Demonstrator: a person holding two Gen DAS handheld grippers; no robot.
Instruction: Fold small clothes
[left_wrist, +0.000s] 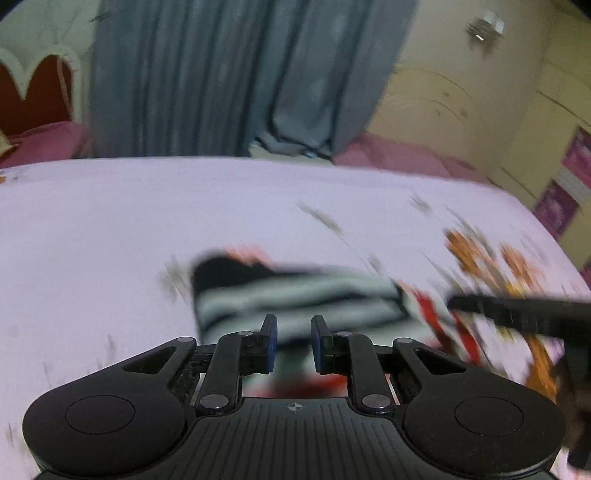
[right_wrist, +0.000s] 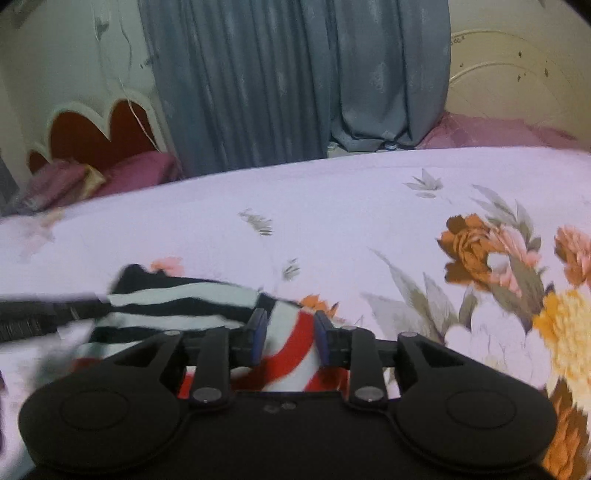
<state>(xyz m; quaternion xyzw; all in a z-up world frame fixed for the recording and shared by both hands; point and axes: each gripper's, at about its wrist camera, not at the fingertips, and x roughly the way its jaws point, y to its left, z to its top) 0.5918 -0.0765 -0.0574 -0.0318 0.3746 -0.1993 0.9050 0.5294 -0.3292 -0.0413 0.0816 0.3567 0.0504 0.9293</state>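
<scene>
Scene: My two claws work side by side over a bed spread with a pale lilac floral sheet (right_wrist: 332, 206); a grey-blue curtain (right_wrist: 258, 74) hangs at the far side.

Garment: A small soft knit piece, black-and-white striped with a red-and-white striped part (right_wrist: 177, 306), lies on the sheet at the near edge, just in front of both claws. The left view is smeared by motion.

Left claw (left_wrist: 293, 343): Its blue-padded fingers stand apart over the black-and-white part, with cloth showing in the gap. I cannot tell whether they touch it.

Right claw (right_wrist: 290, 341): Fingers apart, straddling the red-and-white part, gripping nothing.

Why so: I judge each claw is lined up on its own end of the garment so that both can pinch and fold it evenly.
</scene>
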